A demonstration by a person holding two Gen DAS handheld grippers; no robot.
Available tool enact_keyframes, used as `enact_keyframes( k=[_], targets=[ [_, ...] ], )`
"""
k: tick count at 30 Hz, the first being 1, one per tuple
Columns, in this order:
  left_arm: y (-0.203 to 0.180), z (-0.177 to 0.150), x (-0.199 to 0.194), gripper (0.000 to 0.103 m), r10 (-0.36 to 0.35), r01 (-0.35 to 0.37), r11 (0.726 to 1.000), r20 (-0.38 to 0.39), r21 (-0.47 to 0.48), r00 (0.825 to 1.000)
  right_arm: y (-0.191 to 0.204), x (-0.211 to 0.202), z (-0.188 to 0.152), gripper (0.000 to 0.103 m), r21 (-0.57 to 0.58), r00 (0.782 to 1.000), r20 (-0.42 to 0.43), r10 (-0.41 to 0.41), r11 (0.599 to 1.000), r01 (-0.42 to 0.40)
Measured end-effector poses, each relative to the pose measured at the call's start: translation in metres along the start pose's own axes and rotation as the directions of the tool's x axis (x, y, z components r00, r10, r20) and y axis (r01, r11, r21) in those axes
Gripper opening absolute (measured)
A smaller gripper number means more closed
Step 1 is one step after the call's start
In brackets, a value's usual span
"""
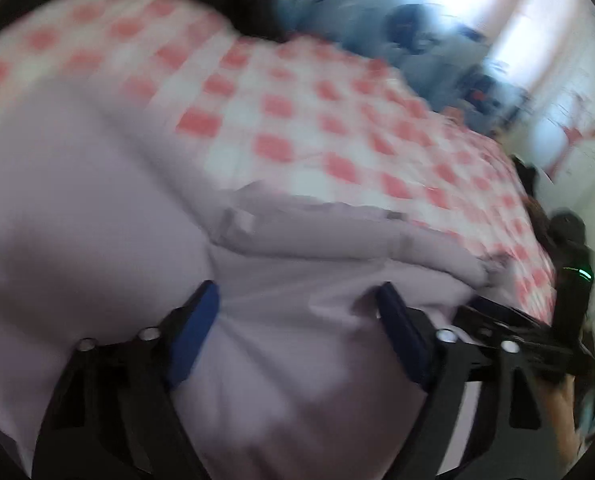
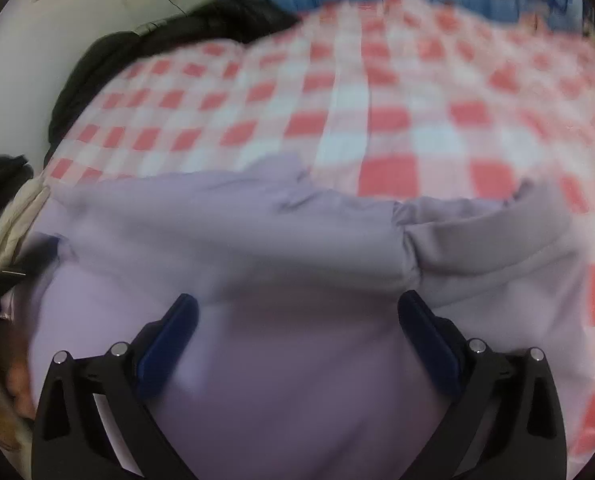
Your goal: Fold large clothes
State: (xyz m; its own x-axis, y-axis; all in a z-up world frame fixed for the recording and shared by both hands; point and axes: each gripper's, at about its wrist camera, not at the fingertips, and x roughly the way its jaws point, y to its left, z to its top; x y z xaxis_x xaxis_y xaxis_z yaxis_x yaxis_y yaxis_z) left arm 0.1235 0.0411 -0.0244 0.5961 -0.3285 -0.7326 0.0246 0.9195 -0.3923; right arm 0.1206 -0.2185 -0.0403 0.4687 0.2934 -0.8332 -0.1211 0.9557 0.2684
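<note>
A large pale lilac garment lies spread on a bed covered by a red-and-white checked sheet, and both wrist views look down onto it through heavy motion blur. In the left wrist view the left gripper points down at the cloth with its two blue-padded fingers spread apart; lilac fabric fills the gap between them, but the pads do not press on it, so the grip is released. A thick folded ridge of the garment runs across the view just beyond the fingertips, and past that ridge the checked sheet stretches away toward blue patterned bedding at the far side. At the right edge of this view the other black gripper shows, blurred. In the right wrist view the right gripper also hangs over the garment, its fingers standing wide with only loose cloth showing between them, nothing clamped. Beyond the fingertips a bunched band of the lilac fabric, seamed near the right finger, crosses the frame, and the checked sheet lies behind it. A dark cloth sits along the far left edge of the bed against a pale wall.
</note>
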Motion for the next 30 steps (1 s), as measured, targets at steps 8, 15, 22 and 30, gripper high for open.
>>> enact_keyframes(
  k=[8, 15, 22, 30],
  targets=[
    [0.011, 0.020, -0.041, 0.079, 0.048, -0.051, 0.999, 0.133, 0.016, 0.990, 0.003, -0.009, 0.021, 0.096, -0.009, 0.995, 0.098, -0.034, 0.999, 0.035],
    [0.049, 0.027, 0.018, 0.079, 0.075, -0.071, 0.995, 0.057, -0.066, 0.996, -0.004, 0.053, 0.048, 0.097, 0.011, 0.999, -0.016, -0.028, 1.000, 0.028],
    [0.055, 0.030, -0.031, 0.079, 0.018, -0.006, 0.993, 0.101, -0.118, 0.995, -0.004, 0.018, 0.050, 0.097, 0.050, 1.000, 0.022, -0.006, 0.999, 0.005],
    [0.096, 0.014, -0.009, 0.080, 0.024, -0.005, 0.982, 0.096, -0.191, 0.995, 0.074, 0.077, 0.064, 0.098, -0.178, 0.996, -0.081, -0.039, 0.984, 0.024]
  ],
)
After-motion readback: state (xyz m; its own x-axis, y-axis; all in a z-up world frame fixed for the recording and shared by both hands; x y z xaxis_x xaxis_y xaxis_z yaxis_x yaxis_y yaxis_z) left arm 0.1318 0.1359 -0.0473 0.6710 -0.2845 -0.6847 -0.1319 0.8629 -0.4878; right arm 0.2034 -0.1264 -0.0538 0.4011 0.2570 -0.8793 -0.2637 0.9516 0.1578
